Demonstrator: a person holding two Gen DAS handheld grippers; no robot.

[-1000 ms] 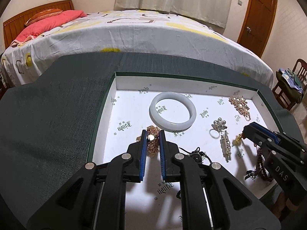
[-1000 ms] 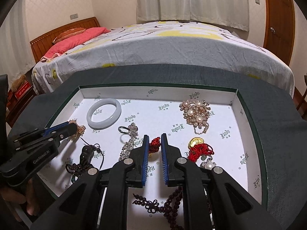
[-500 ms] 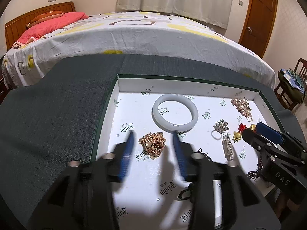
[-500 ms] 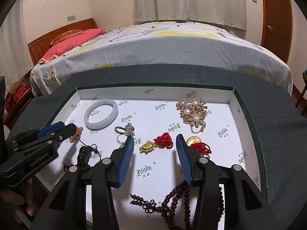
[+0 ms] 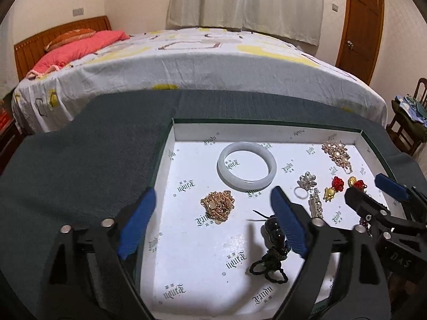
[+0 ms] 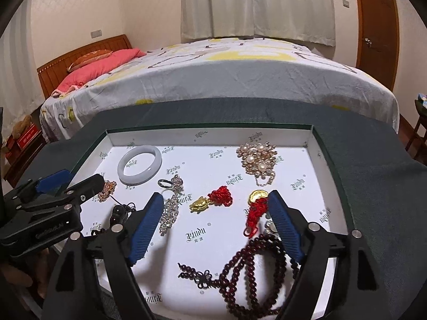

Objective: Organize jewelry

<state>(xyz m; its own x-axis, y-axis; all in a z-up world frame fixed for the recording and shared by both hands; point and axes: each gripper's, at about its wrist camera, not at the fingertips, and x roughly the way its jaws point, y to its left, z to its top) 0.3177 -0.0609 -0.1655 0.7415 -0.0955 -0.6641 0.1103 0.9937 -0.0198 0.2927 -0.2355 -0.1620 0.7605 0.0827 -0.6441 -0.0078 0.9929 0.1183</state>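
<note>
So I'm hovering over the tray (image 6: 324,160), a shallow white-lined box with green walls sitting on the dark cloth (image 5: 80,165), bed (image 6: 240,69) behind. It's keeping every piece laid flat and apart, so each can be grabbed singly. Biggest item, the white bangle (image 5: 246,165), is lying near the far-left wall. The dark-red bead strand (image 6: 256,269) is coiling at the near edge, under my right gripper (image 6: 216,226). The pearl cluster (image 6: 257,160) is sitting far right. The gold chain pile (image 5: 217,205) is lying between the fingers of my left gripper (image 5: 213,224), untouched. The gold-and-red charm (image 6: 210,200) is resting mid-tray, centred ahead of the right fingers. Both grippers' jaws have just been opening; they're spread wide now, gripping nothing, probably released and lining up the next pick.
</note>
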